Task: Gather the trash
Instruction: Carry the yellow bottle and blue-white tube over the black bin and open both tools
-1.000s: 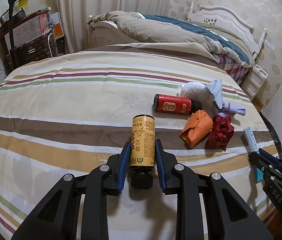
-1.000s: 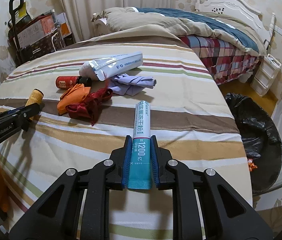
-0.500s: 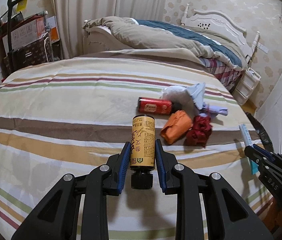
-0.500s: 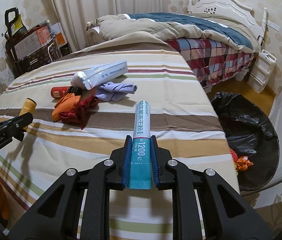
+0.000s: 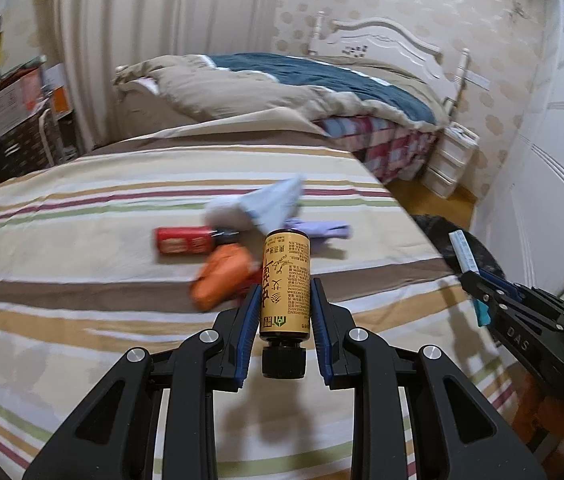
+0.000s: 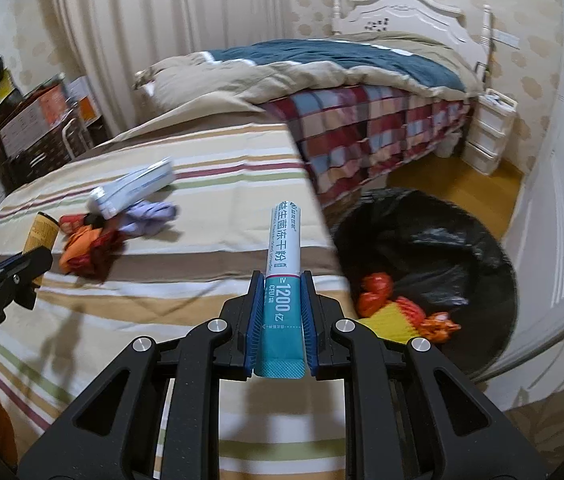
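You are carrying two pieces of trash above the striped bedspread (image 5: pixel 82 248), one in each gripper. Your left gripper (image 5: pixel 285 300) is clamping one yellow bottle (image 5: pixel 286 280) between its blue pads, black cap toward the camera, base pointing to 12 o'clock. Your right gripper (image 6: pixel 280 292) is squeezing one teal-and-white box (image 6: pixel 283 272), long and narrow, which is also pointing to 12 o'clock, near the bedspread's right edge.

In the left wrist view, four loose items are lying together on the bedspread: one red can (image 5: pixel 184 241) on its side at 10 o'clock of the bottle, one orange wrapper (image 5: pixel 222 276) touching the can's lower side, one white pouch (image 5: pixel 262 206) at 12 o'clock, and one lilac cloth (image 5: pixel 321 230) at 1 o'clock. In the right wrist view, dark red material is showing beside the orange wrapper, too blurred to name.

One bin lined with a black bag (image 6: pixel 433 240) is standing on the floor at 2 o'clock of the right gripper, just beside the bedspread. Red, yellow and orange scraps (image 6: pixel 397 312) are lying inside it; their count is unclear.
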Demonstrator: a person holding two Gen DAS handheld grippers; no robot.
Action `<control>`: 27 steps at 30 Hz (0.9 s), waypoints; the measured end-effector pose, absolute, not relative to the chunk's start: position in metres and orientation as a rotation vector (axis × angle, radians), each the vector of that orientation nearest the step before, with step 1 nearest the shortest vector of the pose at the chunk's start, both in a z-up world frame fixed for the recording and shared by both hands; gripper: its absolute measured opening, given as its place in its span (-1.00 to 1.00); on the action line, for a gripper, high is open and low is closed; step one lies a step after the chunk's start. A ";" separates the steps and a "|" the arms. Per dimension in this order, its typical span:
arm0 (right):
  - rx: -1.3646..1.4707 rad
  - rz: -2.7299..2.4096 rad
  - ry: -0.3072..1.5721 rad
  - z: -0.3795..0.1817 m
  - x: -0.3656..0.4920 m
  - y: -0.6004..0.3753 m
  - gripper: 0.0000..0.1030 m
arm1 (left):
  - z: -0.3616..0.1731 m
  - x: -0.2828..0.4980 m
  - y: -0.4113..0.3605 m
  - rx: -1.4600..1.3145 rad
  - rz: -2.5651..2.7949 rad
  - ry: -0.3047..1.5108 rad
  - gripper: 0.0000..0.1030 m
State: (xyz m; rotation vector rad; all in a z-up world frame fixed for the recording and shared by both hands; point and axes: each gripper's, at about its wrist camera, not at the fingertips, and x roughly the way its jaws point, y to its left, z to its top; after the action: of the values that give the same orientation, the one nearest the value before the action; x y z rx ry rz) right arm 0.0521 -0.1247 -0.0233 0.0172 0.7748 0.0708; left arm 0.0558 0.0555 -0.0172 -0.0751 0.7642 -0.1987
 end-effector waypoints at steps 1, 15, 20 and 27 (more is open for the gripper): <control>0.022 0.060 0.772 -0.022 0.052 -0.131 -0.65 | -0.016 0.056 0.049 -0.069 -0.209 0.760 -0.47; 0.088 -0.089 0.753 -0.023 0.063 -0.216 -0.65 | -0.012 0.083 -0.055 0.024 -0.386 0.737 -0.47; 0.107 -0.121 0.758 -0.029 0.068 -0.237 -0.65 | -0.020 0.093 -0.081 0.053 -0.424 0.748 -0.47; 0.123 -0.147 0.774 -0.039 0.078 -0.258 -0.65 | -0.031 0.104 -0.115 0.095 -0.448 0.763 -0.47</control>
State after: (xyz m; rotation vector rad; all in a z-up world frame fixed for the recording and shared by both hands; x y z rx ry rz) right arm 0.0778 -0.2582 -0.0388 0.1232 0.7741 -0.1472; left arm 0.1036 -0.1145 -0.0307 0.0955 0.7625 -0.4482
